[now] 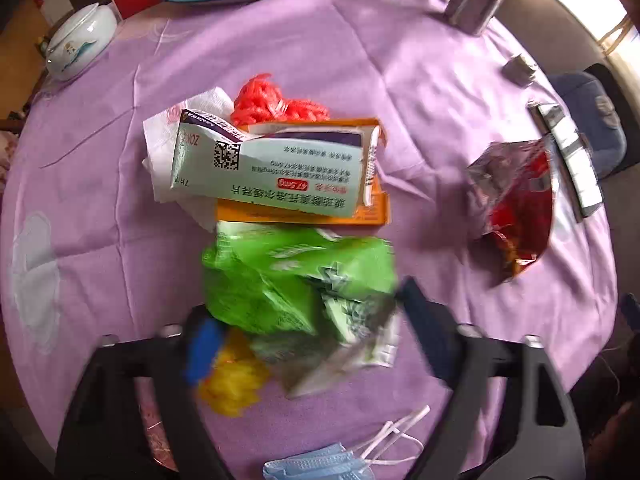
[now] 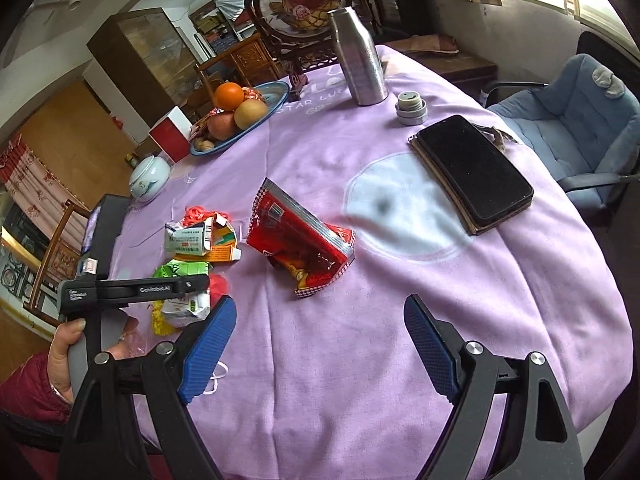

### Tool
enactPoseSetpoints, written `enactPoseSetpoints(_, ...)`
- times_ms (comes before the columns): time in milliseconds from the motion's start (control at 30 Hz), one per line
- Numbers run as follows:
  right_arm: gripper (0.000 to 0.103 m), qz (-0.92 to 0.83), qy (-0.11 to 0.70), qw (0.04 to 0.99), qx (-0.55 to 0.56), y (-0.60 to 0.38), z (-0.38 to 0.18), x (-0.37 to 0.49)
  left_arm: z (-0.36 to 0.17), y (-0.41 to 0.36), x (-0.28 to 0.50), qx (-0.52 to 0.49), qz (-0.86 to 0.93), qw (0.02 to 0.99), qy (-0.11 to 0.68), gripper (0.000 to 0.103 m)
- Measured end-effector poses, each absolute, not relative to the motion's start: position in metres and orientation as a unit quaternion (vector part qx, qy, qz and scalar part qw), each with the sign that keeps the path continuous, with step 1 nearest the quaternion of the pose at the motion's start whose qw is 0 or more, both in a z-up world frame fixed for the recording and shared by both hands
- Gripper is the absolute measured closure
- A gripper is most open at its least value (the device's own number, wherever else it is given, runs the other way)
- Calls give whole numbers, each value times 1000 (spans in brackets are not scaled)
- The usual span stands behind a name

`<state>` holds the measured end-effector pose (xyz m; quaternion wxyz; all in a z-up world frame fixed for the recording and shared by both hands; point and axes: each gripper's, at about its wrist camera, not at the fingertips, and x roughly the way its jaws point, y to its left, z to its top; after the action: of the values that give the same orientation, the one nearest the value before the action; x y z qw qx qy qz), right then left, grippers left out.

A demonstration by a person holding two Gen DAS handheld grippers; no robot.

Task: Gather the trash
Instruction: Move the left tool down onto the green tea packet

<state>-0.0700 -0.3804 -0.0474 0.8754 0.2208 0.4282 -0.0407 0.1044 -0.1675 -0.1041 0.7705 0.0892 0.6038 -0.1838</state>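
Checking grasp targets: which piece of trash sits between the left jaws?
The crumpled green wrapper, nearest the camera. The medicine box and red snack bag lie farther away.

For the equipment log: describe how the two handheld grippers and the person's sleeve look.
Both grippers, left and right, have black angular frames, silver pivot bolts and blue textured pads on the jaws. The left's black bar carries white lettering. The sleeve is dark red and padded.
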Motion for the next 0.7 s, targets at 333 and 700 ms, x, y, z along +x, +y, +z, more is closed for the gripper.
enactPoseSetpoints(333, 19, -7, 435, 876, 207, -374, -51, -32, -55, -142, 94, 51, -203, 797, 567, 62)
enactPoseSetpoints(700, 18, 36, 439, 878, 188, -354, -48, -24, -78, -146, 87, 63, -171, 778, 601, 22)
